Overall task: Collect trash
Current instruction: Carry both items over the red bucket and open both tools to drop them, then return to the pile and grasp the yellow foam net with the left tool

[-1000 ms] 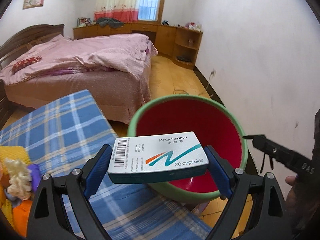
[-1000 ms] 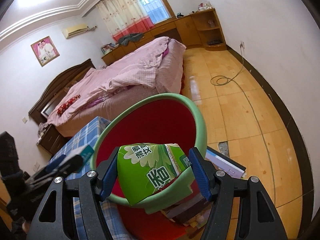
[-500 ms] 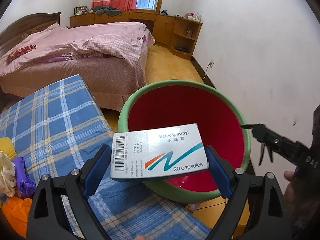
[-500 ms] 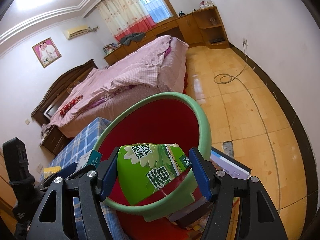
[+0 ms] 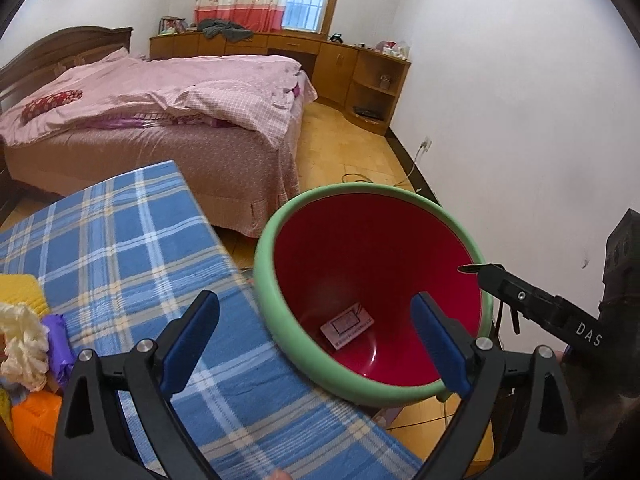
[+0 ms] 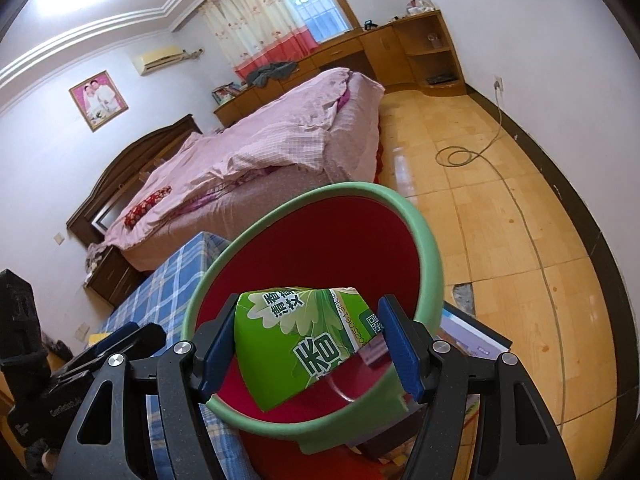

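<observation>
A red bin with a green rim stands beside the blue checked table. A white medicine box lies at the bin's bottom. My left gripper is open and empty above the bin's near rim. My right gripper is shut on a green carton and holds it over the bin's near rim. The right gripper also shows in the left wrist view at the bin's right edge.
Yellow, white, purple and orange items lie at the table's left end. A pink bed stands behind the table. A cable lies on the wooden floor. Books lie under the bin.
My left gripper has opened and the medicine box has dropped into the bin. The right gripper still holds the green carton over the rim.
</observation>
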{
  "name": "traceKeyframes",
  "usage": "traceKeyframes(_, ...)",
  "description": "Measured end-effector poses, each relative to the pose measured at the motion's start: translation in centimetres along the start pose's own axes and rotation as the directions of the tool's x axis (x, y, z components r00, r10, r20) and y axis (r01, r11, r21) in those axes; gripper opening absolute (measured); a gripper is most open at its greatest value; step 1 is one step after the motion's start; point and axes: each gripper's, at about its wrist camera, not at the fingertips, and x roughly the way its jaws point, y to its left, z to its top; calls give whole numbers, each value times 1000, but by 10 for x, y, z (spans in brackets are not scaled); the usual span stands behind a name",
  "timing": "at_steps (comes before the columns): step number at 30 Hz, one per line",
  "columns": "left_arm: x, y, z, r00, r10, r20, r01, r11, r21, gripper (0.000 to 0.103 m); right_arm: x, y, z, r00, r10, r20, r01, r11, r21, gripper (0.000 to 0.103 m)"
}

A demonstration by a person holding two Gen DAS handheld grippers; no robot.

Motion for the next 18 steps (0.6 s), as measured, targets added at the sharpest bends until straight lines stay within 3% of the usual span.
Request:
traceKeyframes(4,-11,8,-3,1000,12,-6,-12,1000,-29,95,1,2,1,1000,6,5,-6,1000,13,80)
traceKeyframes(18,-70,39,-18,993,118,21,-116,990,-78,95,-34,26,-8,998,34,60,-35,999,14,80)
